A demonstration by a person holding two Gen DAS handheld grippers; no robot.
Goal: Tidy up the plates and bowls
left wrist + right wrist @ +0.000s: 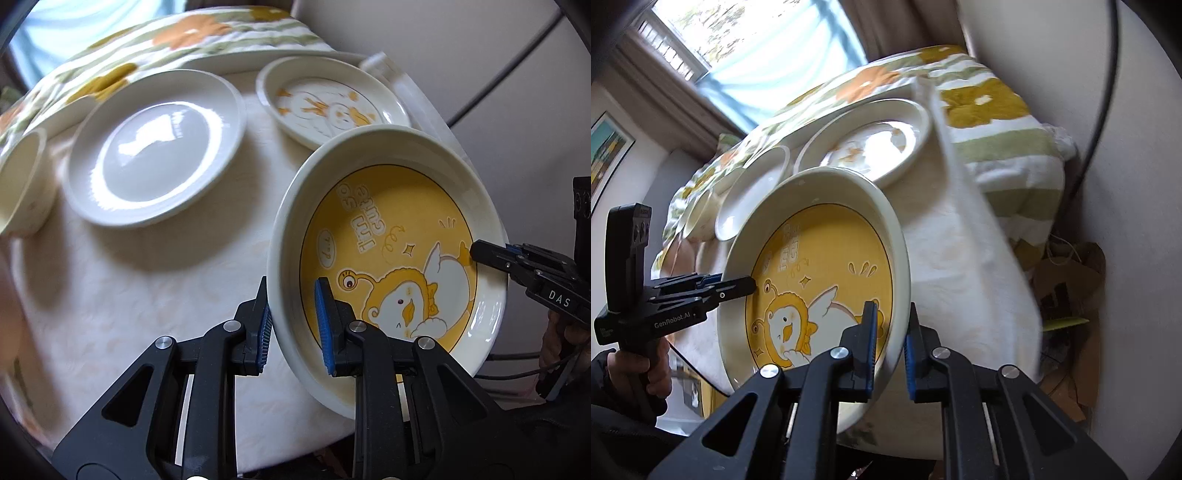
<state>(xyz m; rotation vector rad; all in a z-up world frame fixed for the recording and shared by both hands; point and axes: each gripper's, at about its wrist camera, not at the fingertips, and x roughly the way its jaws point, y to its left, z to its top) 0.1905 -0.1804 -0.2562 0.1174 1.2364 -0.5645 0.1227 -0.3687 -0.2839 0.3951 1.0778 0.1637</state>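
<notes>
A deep yellow duck plate (391,236) with a cream rim hangs tilted above the table, held from both sides. My left gripper (293,325) is shut on its near rim, one blue pad inside and one outside. My right gripper (891,347) is shut on the opposite rim (899,295); it shows in the left wrist view (491,254) at the plate's right edge. The left gripper (738,286) reaches in from the left in the right wrist view. On the table lie a plain white plate (155,147) and a white plate with a duck drawing (328,99).
A cream bowl (22,181) sits at the table's left edge. A flowered cloth (192,37) covers the back of the white table (147,295). Brown cardboard (1067,280) lies on the floor to the right. A hand (653,365) grips the left tool. A window (753,37) is behind.
</notes>
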